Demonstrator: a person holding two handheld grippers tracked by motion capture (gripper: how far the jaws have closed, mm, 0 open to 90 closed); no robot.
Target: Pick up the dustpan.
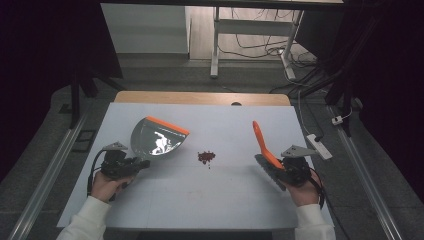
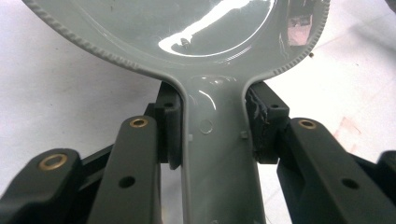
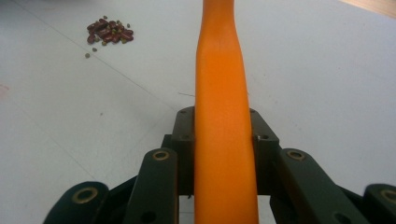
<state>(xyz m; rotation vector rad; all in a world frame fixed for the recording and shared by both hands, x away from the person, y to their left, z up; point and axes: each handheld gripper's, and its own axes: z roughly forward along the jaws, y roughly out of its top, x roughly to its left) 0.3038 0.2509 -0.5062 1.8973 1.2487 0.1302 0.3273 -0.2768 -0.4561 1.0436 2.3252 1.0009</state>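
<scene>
Centrally placed on the white table [image 1: 200, 200], a small heap of dark red beans [image 1: 206, 157], with a few loose ones scattered just beside it. Seen again in the right gripper view as a tight cluster of beans [image 3: 109, 31] with a few greenish specks at its edge.

Left of the beans, a grey dustpan [image 1: 156, 137] with an orange front lip, tilted so the lip points toward the far edge of the table and slightly toward the heap. Gripped by its grey handle in the left gripper [image 1: 136, 162], jaws closed on either side of the handle, pads pressed against it in the left gripper view; dustpan [image 2: 187, 37] bowl glossy, rim ridged, handle running down between the jaws of the left gripper [image 2: 212, 135].

Right of the beans, well apart from them, an orange-handled brush [image 1: 265, 150], handle slanting up and away toward the far edge, dark bristles low beside the right gripper [image 1: 286, 170]. Clamped on the handle, jaws closed against both sides of the brush [image 3: 223, 116] in the right gripper view, right gripper [image 3: 223, 140] pointing past the heap.

Nearer the table's front edge than the beans, the left hand [image 1: 104, 186] and right hand [image 1: 304, 192] in white sleeves [image 1: 85, 220]. Behind the table, grey floor [image 1: 165, 75] strewn with cables [image 1: 260, 50] and a white table frame [image 1: 250, 30].
</scene>
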